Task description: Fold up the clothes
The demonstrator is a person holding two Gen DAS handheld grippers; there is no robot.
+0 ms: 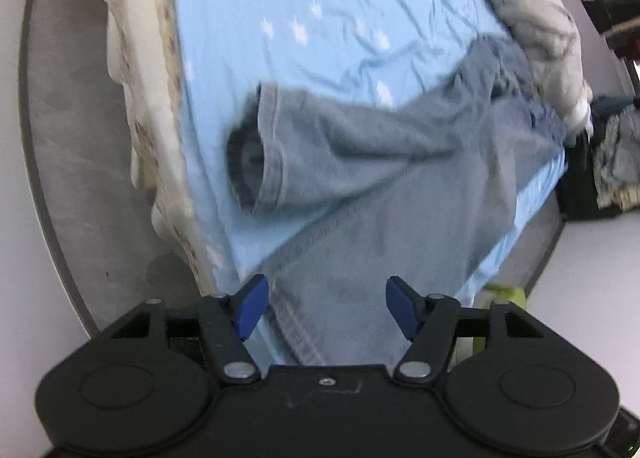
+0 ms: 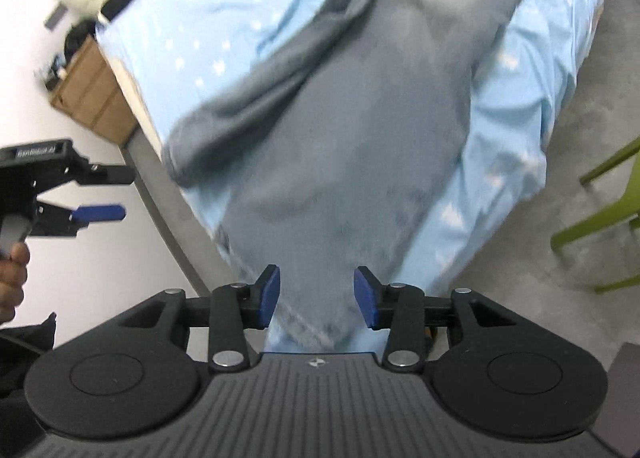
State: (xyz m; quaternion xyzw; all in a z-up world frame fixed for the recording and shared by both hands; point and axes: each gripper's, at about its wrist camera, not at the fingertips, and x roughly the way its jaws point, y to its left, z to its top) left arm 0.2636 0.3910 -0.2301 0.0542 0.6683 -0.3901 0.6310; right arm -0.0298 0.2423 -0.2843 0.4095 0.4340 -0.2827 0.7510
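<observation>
Grey-blue T-shirt spread crumpled on the bed's star-print sheet.
My left gripper and right gripper both hang released over its hem. It looks soft, light, limp; I'd pinch the stitched hem or the sleeve cuff.

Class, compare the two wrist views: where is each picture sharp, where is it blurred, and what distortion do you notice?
Left wrist view: the left tongs are crisp, the grey shirt is smeared, and the carpet edge bows. Right wrist view: the right tongs are sharp, while the shirt and blue sheet blur.
</observation>
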